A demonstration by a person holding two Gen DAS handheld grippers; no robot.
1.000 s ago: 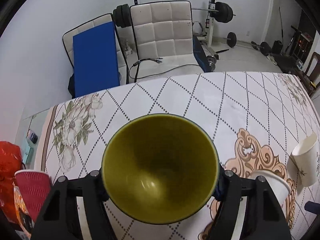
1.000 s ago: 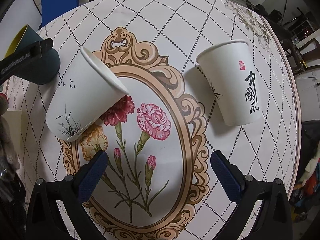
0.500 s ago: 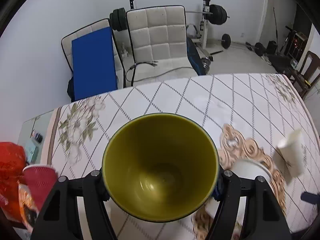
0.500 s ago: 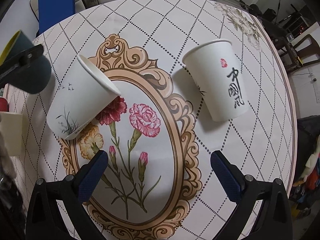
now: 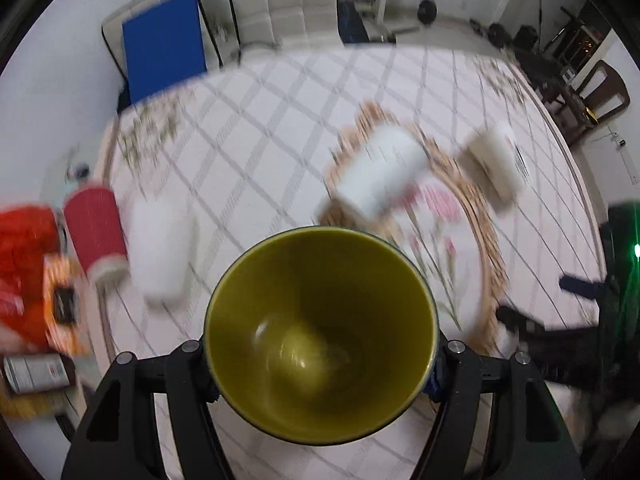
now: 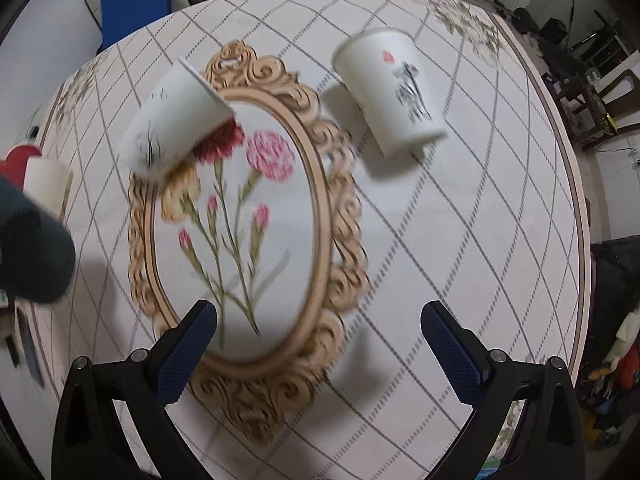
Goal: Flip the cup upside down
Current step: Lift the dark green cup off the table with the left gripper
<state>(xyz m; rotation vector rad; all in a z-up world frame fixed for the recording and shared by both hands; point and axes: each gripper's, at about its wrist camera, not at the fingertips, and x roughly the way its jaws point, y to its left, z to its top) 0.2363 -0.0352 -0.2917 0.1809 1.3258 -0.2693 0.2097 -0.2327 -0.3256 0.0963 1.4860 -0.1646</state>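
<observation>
My left gripper (image 5: 320, 364) is shut on a cup with a dark outside and olive-green inside (image 5: 320, 332); its mouth faces the camera, above the table. The same cup shows as a dark blur at the left edge of the right wrist view (image 6: 32, 248). My right gripper (image 6: 320, 344) is open and empty above the oval flower frame on the tablecloth (image 6: 460, 240). Two white paper cups lie on their sides ahead of it: one at the left (image 6: 176, 120), one with black lettering at the right (image 6: 392, 92). Both show blurred in the left wrist view, one (image 5: 380, 172) left of the other (image 5: 494, 160).
A red cup (image 5: 94, 232) and a white cup (image 5: 162, 256) lie near the table's left edge, beside orange packaging (image 5: 28, 280). Chairs (image 5: 276, 4) and gym weights stand beyond the far edge. The table's right edge (image 6: 576, 184) curves past a wooden chair.
My left gripper has swung with the green cup so its view now looks down on the table and is motion-blurred. My right gripper has drawn back a little from the two paper cups.
</observation>
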